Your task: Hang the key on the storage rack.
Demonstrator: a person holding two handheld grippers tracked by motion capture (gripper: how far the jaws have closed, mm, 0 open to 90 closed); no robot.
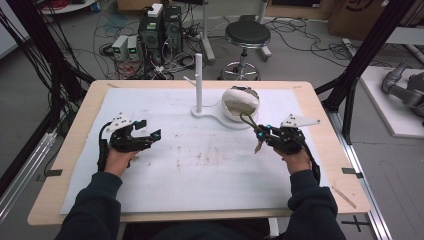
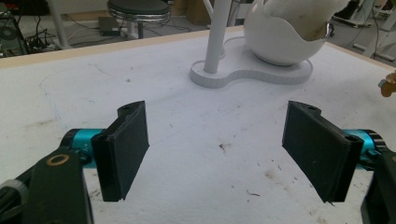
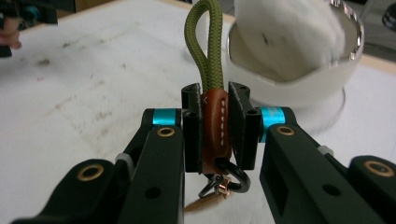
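While the right claw (image 3: 215, 128) pinches the brown leather tab of a keychain (image 3: 215, 126) between its pressed-in jaws, the olive cord loop (image 3: 204, 44) stands up above them and the metal ring with a small copper-coloured charm dangles beneath, clear of the worktop (image 1: 200, 165). That grip sits on a narrow, smooth strip of leather, so the tab could slide down and out if the jaws ease at all. The likely goal is the white stand (image 1: 199, 85) with its upright post and short side peg, next to the white egg-shaped bowl (image 1: 240, 104) on the same base. The loop is floppy and small, so it may miss the peg, catch its tip, or nudge the light stand sideways. The hanging charm could also snag the bowl's jagged rim, since the keychain is held just beside it. Well apart on the other side, the left claw (image 2: 224, 154) hovers low with its jaws spread on nothing, too far off to steady the stand.
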